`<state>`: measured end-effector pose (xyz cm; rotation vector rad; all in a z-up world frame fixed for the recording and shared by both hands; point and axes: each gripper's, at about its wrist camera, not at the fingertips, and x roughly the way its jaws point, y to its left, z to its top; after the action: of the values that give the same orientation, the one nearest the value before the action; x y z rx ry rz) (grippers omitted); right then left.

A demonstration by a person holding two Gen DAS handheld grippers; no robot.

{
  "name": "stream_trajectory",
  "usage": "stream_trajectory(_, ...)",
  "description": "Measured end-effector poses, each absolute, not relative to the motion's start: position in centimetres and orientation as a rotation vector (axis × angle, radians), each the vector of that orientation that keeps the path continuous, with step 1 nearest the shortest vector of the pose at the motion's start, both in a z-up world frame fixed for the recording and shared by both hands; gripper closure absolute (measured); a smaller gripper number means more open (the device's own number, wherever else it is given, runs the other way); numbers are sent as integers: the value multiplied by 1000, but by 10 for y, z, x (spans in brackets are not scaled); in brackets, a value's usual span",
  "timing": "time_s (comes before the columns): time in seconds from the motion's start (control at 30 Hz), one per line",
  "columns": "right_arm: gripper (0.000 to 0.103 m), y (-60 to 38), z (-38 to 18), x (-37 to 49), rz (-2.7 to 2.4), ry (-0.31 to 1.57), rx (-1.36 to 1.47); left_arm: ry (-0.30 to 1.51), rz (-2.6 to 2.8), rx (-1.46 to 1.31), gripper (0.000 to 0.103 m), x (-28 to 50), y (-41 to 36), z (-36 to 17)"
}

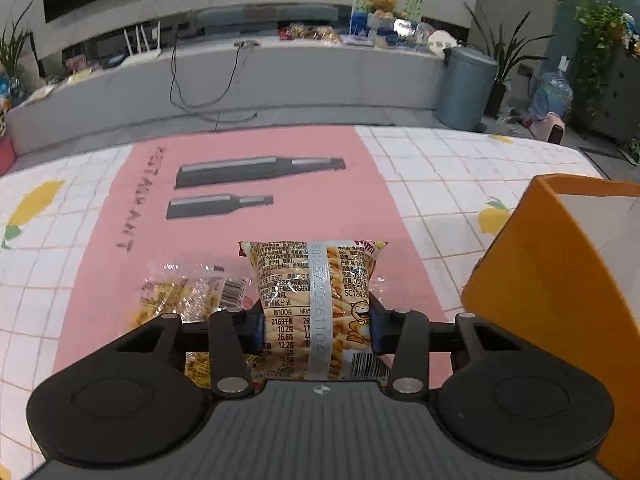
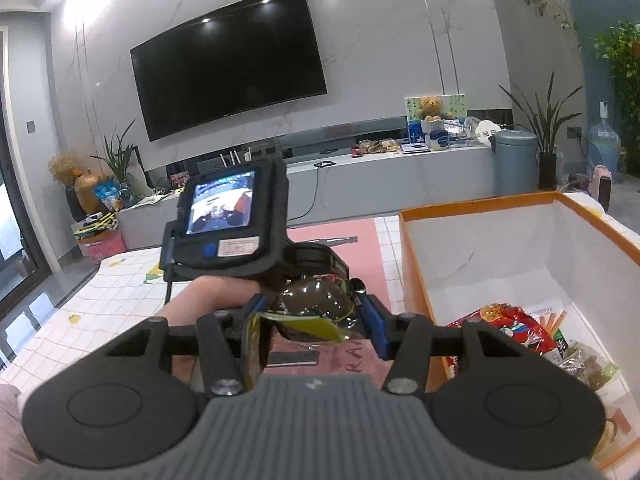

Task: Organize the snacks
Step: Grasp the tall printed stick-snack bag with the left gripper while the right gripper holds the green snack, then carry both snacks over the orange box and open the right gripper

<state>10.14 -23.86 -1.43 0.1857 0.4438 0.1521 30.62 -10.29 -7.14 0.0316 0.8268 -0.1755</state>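
Left gripper [image 1: 318, 320]: fingers pinching a yellow printed snack packet [image 1: 316, 300] at its sides, back label up, above the pink mat [image 1: 248, 224]. Clear-wrapped snack packet [image 1: 188, 300] lies on the mat just left of it. Orange box [image 1: 540, 280] stands to the right.

Right gripper [image 2: 316, 316]: fingers clamped on a glossy brown snack pouch [image 2: 316, 304], held above the mat left of the orange box. Inside the box, a red snack packet [image 2: 508, 324] among other wrappers. Beyond: the other hand's screen unit [image 2: 224, 216], wall television [image 2: 228, 60].
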Motion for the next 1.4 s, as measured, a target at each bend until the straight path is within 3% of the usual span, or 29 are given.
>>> stream_trajectory(0.73,51,-353,31,66,46,297,400,675,-306,-173,53,188,-54,18)
stream_trajectory(1.03,51,-402,12,67,-15,462,486,726,-495,-224,53,165,-64,7)
stream_trajectory(1.4,51,-409,-14,98,-179,655,360,731,-556,-163,53,166,-85,-9)
